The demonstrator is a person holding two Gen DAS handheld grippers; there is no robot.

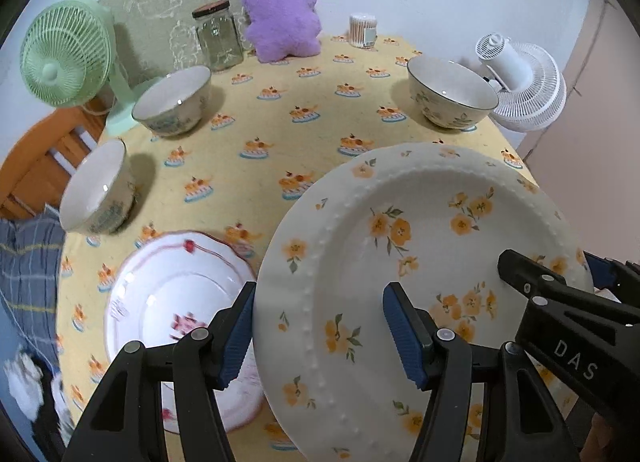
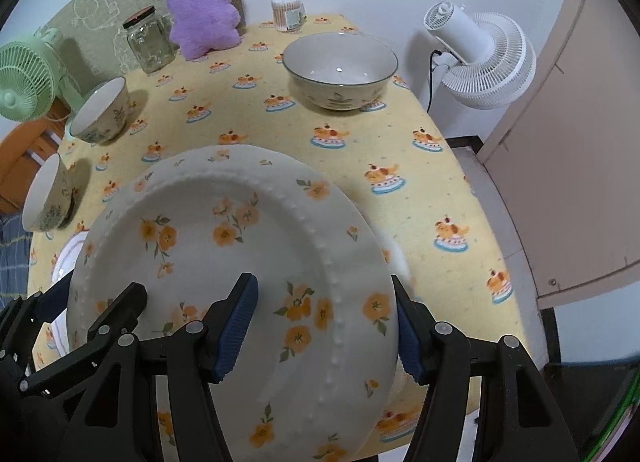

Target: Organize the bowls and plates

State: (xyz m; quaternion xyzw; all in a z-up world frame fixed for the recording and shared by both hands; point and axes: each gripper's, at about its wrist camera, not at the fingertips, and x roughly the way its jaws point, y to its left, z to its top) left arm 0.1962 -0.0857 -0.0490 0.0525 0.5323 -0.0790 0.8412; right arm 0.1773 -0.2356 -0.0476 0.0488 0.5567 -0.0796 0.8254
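A white plate with orange flowers [image 1: 400,262] is held tilted above the table; it also shows in the right wrist view [image 2: 240,262]. My left gripper [image 1: 320,326] is shut on its left rim. My right gripper [image 2: 324,326] is shut on its right rim, and its finger shows in the left wrist view [image 1: 532,274]. A pink-rimmed plate [image 1: 172,294] lies on the cloth below at the left. Three bowls stand on the table: far right [image 1: 450,92], far left [image 1: 174,100] and near left [image 1: 98,188].
A yellow patterned cloth [image 1: 280,134] covers the table. At the back stand a green fan [image 1: 64,54], a glass jar [image 1: 218,38], a purple plush toy [image 1: 282,12] and a cotton swab box [image 1: 363,30]. A white fan [image 1: 524,82] stands beyond the right edge.
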